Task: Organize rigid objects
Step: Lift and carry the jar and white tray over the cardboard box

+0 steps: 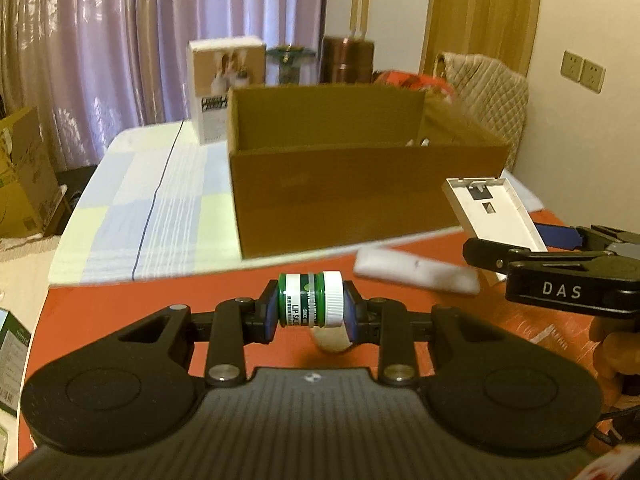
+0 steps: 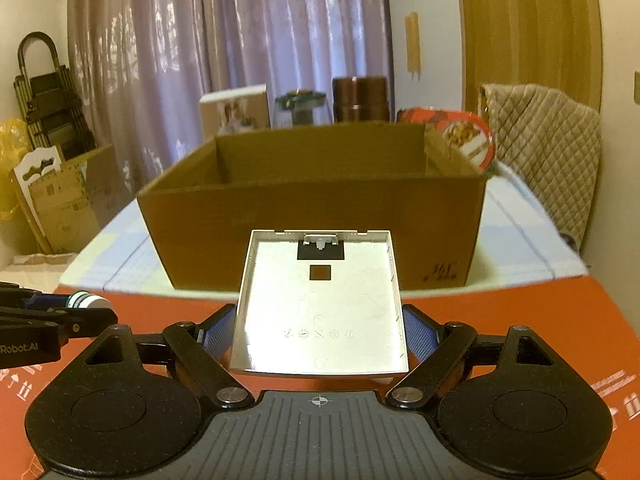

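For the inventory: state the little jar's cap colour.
White cap on the green jar; clearest in the left wrist view.

Each camera sits just behind its own fingers, low over the red surface (image 1: 500,320), facing the open brown cardboard box (image 1: 340,184) and the mauve curtains (image 1: 120,40) beyond. The left view looks from the box's left, the right view squarely on. Both share box, curtains and each other's hand-held gripper.

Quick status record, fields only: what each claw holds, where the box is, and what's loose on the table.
left claw: shut on lip balm jar, held sideways
right claw: shut on white plastic cover, inner side up
cardboard box: open-topped, ahead of both claws
loose: white flat piece on the red surface
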Tool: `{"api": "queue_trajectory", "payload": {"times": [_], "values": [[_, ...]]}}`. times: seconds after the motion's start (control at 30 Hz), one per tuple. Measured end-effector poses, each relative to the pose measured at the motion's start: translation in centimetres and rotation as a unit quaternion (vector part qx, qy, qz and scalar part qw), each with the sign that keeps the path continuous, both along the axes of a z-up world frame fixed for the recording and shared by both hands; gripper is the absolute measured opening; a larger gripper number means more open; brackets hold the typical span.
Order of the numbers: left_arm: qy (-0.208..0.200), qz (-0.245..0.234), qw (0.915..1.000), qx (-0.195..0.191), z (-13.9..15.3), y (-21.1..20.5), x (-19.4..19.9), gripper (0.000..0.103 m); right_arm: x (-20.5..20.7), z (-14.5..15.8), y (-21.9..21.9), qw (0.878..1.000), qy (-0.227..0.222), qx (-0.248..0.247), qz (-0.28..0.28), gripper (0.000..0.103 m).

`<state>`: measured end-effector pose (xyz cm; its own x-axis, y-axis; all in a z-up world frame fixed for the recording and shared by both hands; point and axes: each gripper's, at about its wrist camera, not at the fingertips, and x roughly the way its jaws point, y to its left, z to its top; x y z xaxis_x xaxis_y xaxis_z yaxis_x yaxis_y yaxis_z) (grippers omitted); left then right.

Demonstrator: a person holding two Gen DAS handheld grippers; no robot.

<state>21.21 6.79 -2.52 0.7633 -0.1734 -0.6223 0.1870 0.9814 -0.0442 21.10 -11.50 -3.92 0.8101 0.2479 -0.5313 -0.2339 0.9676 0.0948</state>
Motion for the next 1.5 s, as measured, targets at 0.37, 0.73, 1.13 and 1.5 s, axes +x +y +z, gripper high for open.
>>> {"api": "queue_trajectory", "payload": {"times": [0.37,0.73,1.13,1.5], "values": [[-0.075,-0.012,0.9965,-0.034,5.2,-2.6,1.6,0.027,1.1,6.4,-2.6,0.998,-0.056,-0.002,-0.004,0.083],[-0.1,-0.007,0.9932,-0.059,7.5,-3.8,7.4,0.027,7.3,8.6,-4.8,0.996,-0.069,0.038,-0.048,0.083],[-0.082,0.03,0.9955,-0.039,6.0,-1.9,14.4,0.027,13.8,6.7,-3.1,0.997,-0.047,0.035,-0.05,0.083],[-0.055,0.045,0.9966,-0.041,3.9,-1.1,16.1,0.027,16.0,4.4,-1.1,0.999,-0.02,0.026,-0.039,0.083]]}}
